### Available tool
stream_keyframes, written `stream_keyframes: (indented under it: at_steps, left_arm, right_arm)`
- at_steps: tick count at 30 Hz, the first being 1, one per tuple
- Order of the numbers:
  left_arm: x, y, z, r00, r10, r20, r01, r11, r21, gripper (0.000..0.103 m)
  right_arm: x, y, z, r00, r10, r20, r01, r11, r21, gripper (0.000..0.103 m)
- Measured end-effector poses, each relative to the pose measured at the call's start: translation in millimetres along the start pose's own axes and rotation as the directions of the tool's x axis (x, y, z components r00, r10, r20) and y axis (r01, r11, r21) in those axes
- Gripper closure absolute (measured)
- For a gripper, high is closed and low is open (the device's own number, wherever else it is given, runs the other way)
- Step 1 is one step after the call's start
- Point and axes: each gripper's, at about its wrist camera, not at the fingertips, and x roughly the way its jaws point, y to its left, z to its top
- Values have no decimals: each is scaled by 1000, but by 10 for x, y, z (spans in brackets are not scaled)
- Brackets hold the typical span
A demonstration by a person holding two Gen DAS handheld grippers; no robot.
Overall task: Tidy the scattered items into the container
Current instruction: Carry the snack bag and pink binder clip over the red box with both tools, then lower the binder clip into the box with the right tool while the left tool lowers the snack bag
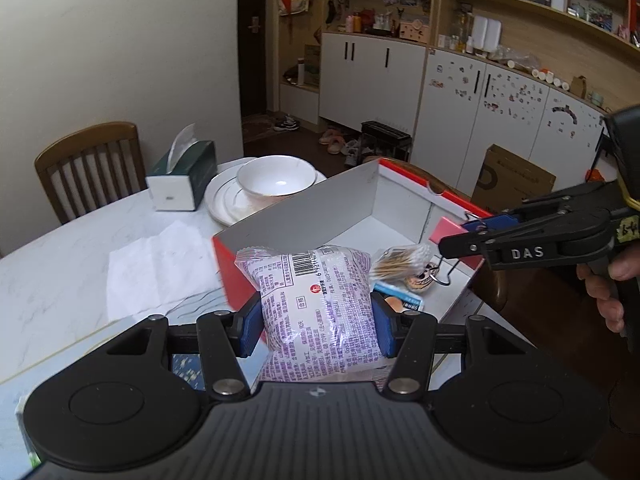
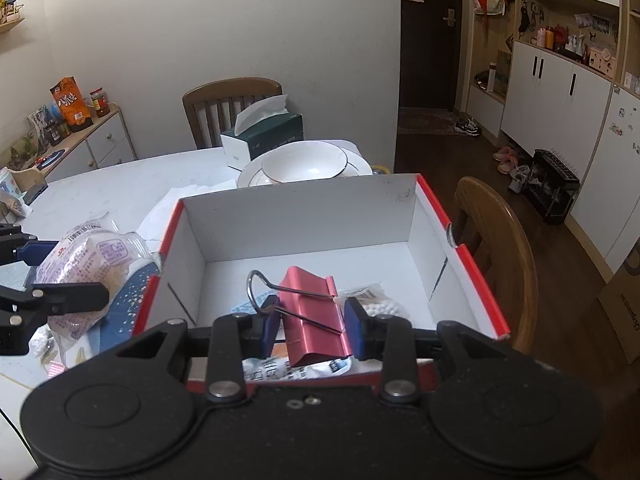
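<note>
Both hand-held grippers carry something toward the box: the left gripper [image 1: 316,322] has its blue pads pressed into the sides of a puffy snack packet [image 1: 316,304], jaws about half apart because the packet is wide, and holds it lengthwise over the near red edge of the box [image 1: 304,204], probably so it can drop straight in; the right gripper [image 2: 310,330] is clamped as narrow as it goes on a pink binder clip [image 2: 312,320], gripping it across its folded body with the wire handles sticking out forward, and it hangs over the box interior. Inside the white, red-rimmed box already lie a bag of cotton swabs [image 1: 404,260], a small round trinket [image 1: 422,280] and a flat blue-and-white packet [image 1: 398,296], so the tidying looks well along. Just beyond the box on the marble table [image 1: 60,272] stand a white bowl [image 1: 276,180] on a plate [image 1: 224,200], a tissue box [image 1: 182,180] and a loose sheet of tissue [image 1: 160,268], with a wooden chair [image 1: 90,168] behind
</note>
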Motion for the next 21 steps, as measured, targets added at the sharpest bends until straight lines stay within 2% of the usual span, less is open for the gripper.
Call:
stream_keyframes:
  at_steps: [13, 21]
  left_arm:
    - [465, -267, 182, 998, -25, -60, 29, 997, 76, 49]
    - [826, -347, 259, 988, -53, -142, 64, 995, 75, 49]
  right_arm:
    - [317, -289, 208, 999, 16, -45, -16, 1000, -14, 70]
    - [583, -356, 399, 999, 15, -50, -16, 999, -34, 70]
